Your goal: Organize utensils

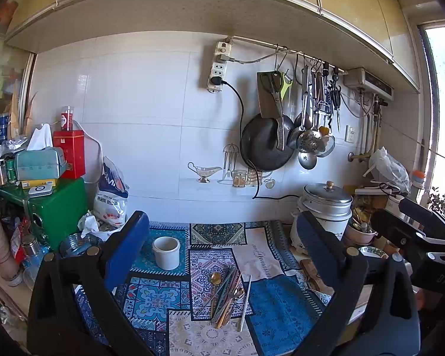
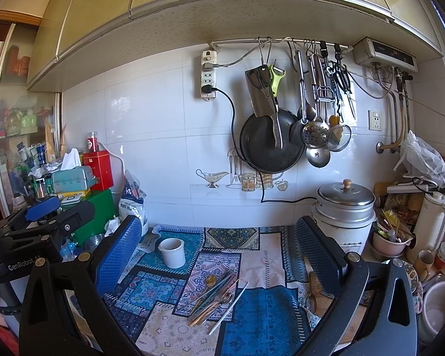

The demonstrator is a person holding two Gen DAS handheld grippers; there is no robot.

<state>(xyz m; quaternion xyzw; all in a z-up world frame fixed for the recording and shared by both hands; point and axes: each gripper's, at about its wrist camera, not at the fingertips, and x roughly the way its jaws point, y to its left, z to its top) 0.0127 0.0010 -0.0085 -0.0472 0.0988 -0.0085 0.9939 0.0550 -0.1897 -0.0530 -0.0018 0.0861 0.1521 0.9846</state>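
Loose gold-toned utensils (image 1: 227, 296), overlapping

Both grippers (image 1: 222, 246) (image 2: 219, 249) have black frames, blue textured pads, brass screws, "GenRobot" lettering.

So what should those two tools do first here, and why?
Probably lower the right tool onto the pile of utensils and pinch one: both it and the left tool are open and hold nothing, the utensils lie loose on the mat, and the white cup is empty.

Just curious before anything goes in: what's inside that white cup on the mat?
The white cup stands upright on the patterned mat. Only its bare inner wall near the rim shows; nothing sticks out. Its bottom is hidden from both views.
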